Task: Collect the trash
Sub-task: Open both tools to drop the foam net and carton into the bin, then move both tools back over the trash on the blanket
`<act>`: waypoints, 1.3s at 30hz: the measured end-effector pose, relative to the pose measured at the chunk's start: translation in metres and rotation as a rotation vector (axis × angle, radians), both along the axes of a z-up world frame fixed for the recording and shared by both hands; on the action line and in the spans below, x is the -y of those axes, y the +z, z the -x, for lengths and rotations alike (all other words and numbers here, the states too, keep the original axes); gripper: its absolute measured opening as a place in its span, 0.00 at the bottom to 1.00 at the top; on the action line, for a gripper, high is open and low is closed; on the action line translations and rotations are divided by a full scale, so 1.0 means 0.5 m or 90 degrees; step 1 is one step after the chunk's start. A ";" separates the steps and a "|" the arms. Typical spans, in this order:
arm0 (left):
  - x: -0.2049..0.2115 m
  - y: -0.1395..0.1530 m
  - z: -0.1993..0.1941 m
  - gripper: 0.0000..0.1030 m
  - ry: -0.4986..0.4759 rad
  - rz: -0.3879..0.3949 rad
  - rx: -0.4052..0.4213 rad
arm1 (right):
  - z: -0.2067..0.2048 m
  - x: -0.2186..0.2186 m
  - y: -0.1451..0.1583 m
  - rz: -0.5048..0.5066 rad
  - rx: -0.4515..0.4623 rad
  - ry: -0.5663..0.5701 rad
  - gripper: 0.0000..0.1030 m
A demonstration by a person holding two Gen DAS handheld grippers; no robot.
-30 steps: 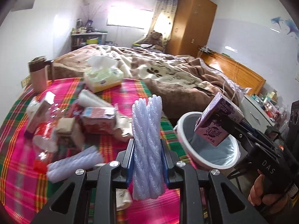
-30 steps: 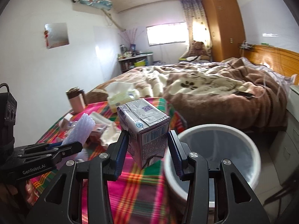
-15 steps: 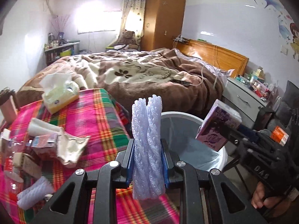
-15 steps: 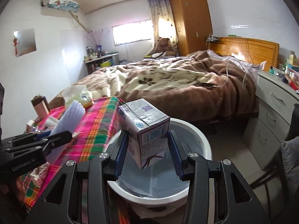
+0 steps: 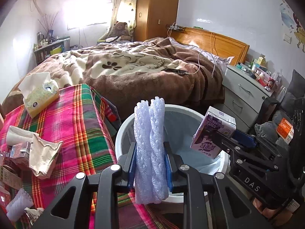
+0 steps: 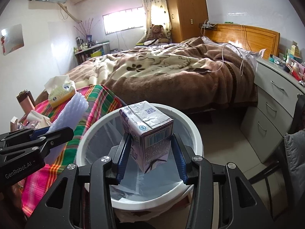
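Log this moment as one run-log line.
left gripper: shut on foam sleeve | right gripper: shut on milk carton | both over bin | release pending

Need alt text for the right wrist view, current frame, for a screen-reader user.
The right tongs grip a small purple drink carton above a round white plastic bin with a clear liner. At left, the left tongs hold a pale foam net sleeve beside a plaid-covered table; a bed with a brown blanket lies behind.
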State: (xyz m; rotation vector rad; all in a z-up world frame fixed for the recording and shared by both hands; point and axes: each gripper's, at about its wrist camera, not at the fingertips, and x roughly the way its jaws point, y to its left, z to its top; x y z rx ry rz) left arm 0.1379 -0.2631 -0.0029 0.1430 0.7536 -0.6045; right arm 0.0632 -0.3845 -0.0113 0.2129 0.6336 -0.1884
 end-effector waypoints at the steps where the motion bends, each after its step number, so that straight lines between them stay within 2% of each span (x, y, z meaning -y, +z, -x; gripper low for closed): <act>1: 0.001 -0.003 -0.002 0.27 0.000 -0.002 -0.004 | 0.000 0.005 -0.003 0.000 -0.004 -0.006 0.44; 3: 0.000 -0.009 -0.007 0.37 0.001 -0.003 -0.007 | 0.000 0.010 -0.005 -0.005 -0.013 -0.014 0.44; 4: -0.002 -0.010 -0.008 0.47 0.003 -0.001 -0.008 | -0.001 0.012 -0.007 -0.007 -0.016 -0.015 0.44; 5: -0.004 -0.009 -0.007 0.51 0.002 0.004 -0.009 | -0.002 0.012 -0.007 -0.009 -0.018 -0.017 0.44; 8: -0.012 -0.007 -0.010 0.52 0.005 0.011 -0.011 | -0.002 0.010 -0.008 -0.009 -0.023 -0.016 0.46; 10: -0.017 -0.004 -0.008 0.55 0.008 0.012 -0.008 | -0.002 0.008 -0.005 -0.009 -0.023 -0.015 0.56; 13: -0.029 0.000 -0.005 0.56 0.012 0.021 -0.012 | 0.000 0.006 -0.001 -0.011 -0.018 -0.014 0.57; 22: -0.093 0.026 0.026 0.59 0.043 0.035 0.021 | 0.009 -0.033 0.016 -0.013 -0.001 0.009 0.58; 29: -0.179 0.043 0.051 0.60 0.083 0.051 0.034 | 0.023 -0.080 0.038 -0.016 0.026 0.036 0.59; 32: -0.217 0.046 0.063 0.60 0.103 0.056 0.041 | 0.028 -0.103 0.043 -0.024 0.035 0.050 0.65; 39: -0.323 0.043 0.091 0.60 0.165 0.057 0.052 | 0.030 -0.178 0.040 -0.037 0.041 0.097 0.66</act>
